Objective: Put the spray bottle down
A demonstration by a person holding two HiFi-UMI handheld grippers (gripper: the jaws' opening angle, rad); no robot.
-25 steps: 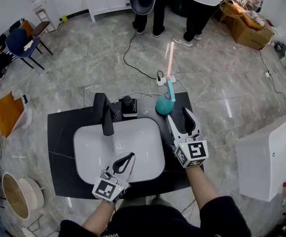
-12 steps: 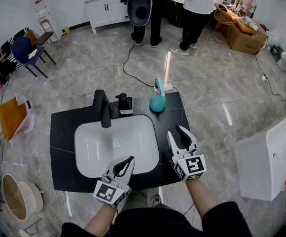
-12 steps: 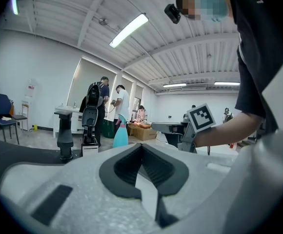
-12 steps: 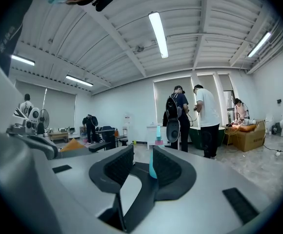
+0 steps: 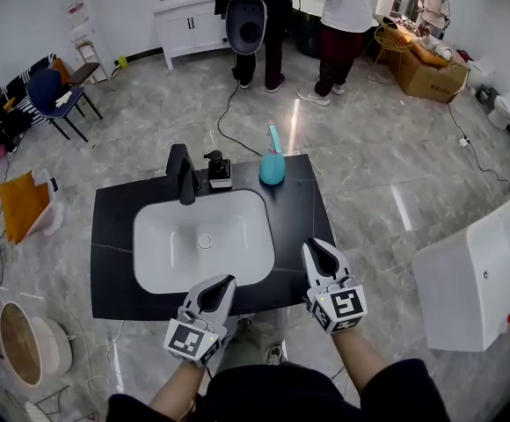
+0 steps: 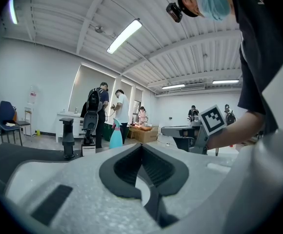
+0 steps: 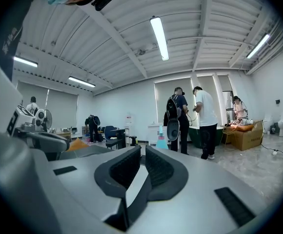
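Observation:
The teal spray bottle [image 5: 272, 167] stands upright on the far right part of the black countertop [image 5: 114, 227]; it also shows small and far off as the bottle [image 6: 116, 136] and the bottle [image 7: 161, 141]. My right gripper [image 5: 317, 250] hovers at the counter's front right edge, well away from the bottle. Its jaws are closing to a thin slit with nothing between them, as the right gripper [image 7: 142, 150] view shows. My left gripper [image 5: 222, 285] is at the front edge below the sink, and the left gripper [image 6: 141, 147] is shut and empty.
A white sink basin [image 5: 202, 244] is set in the counter, with a black faucet [image 5: 180, 172] and a soap dispenser [image 5: 215, 170] behind it. People [image 5: 343, 25] stand beyond. A white appliance [image 5: 475, 280] is at the right; chairs [image 5: 57, 99] and a basket [image 5: 26, 345] at the left.
Both grippers drew back from the bottle to the counter's front edge. The right jaws went from wide open beside the bottle to nearly together. The bottle stays standing.

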